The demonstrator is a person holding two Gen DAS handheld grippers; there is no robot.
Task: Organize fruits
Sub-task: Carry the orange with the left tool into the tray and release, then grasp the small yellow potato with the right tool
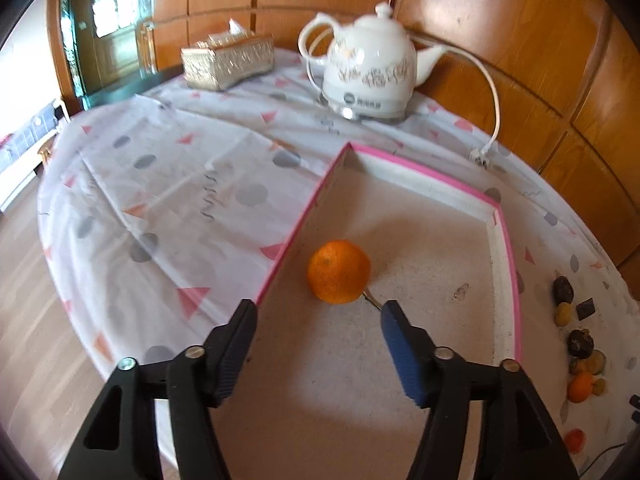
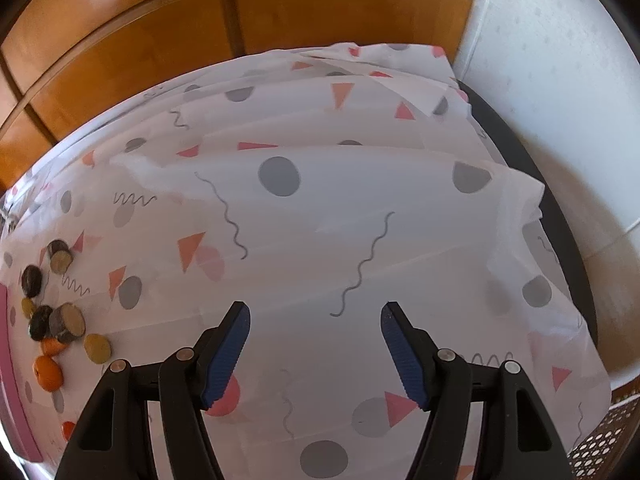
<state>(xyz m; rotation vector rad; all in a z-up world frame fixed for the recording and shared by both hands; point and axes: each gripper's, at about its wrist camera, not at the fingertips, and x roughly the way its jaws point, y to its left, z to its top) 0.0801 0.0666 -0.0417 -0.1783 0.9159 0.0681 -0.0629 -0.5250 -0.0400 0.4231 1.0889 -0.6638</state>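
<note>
Left gripper [image 1: 318, 312] is hovering over the pink-rimmed tray [image 1: 424, 172], jaws spread wide, holding nothing. One orange [image 1: 339, 271] is lying inside the tray, just beyond the fingertips and near the tray's left wall. Remaining fruit pile [image 1: 580, 354], small oranges plus dark and yellowish pieces, is sitting on the patterned tablecloth [image 1: 160, 200] just outside the tray's right rim. White electric kettle [image 1: 370, 68] and tissue box [image 1: 228, 62] are standing beyond the tray's far corner. Right gripper [image 2: 316, 314] is hanging over bare tablecloth, jaws spread, empty, well apart from the pile.
</note>
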